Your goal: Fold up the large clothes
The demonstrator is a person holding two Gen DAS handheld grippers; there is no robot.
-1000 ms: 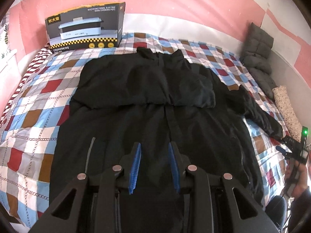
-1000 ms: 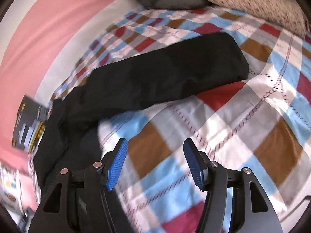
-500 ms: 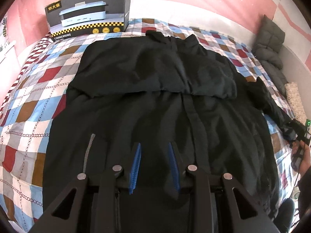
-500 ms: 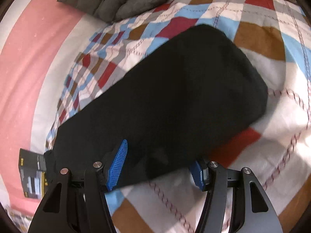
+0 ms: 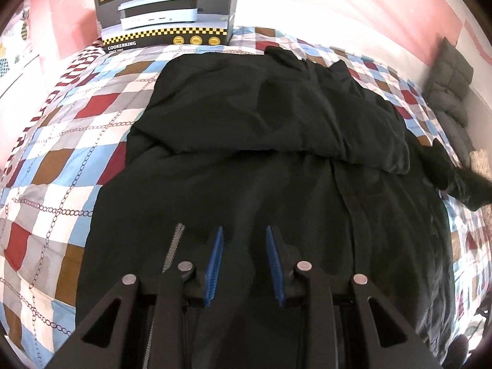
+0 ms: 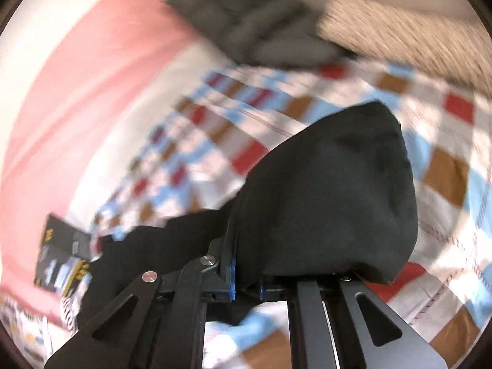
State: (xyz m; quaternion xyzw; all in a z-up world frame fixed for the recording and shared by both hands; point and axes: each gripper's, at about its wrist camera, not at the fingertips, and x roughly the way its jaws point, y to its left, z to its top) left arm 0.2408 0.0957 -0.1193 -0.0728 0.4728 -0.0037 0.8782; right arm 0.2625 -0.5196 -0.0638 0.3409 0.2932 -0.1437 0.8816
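A large black jacket (image 5: 246, 160) lies spread on the checkered bedspread (image 5: 61, 160), its left sleeve folded across the chest. My left gripper (image 5: 243, 230) hovers low over the jacket's lower front, beside a grey pocket zip (image 5: 173, 246). Its jaws stand a little apart with nothing between the blue pads. In the blurred right wrist view, my right gripper (image 6: 244, 264) is shut on the end of the jacket's other sleeve (image 6: 332, 196) and holds it raised off the bed. The fabric drapes over the right finger and hides it. That sleeve (image 5: 455, 178) also shows at the left wrist view's right edge.
A black appliance box (image 5: 167, 15) stands at the head of the bed against the pink wall. A grey quilted cushion (image 6: 246, 27) and a speckled pillow (image 6: 399, 33) lie along the bed's right side. Bare bedspread shows to the left of the jacket.
My right gripper has closed on the sleeve end and lifted it off the bedspread. My left gripper has sunk closer to the jacket, jaws unchanged.
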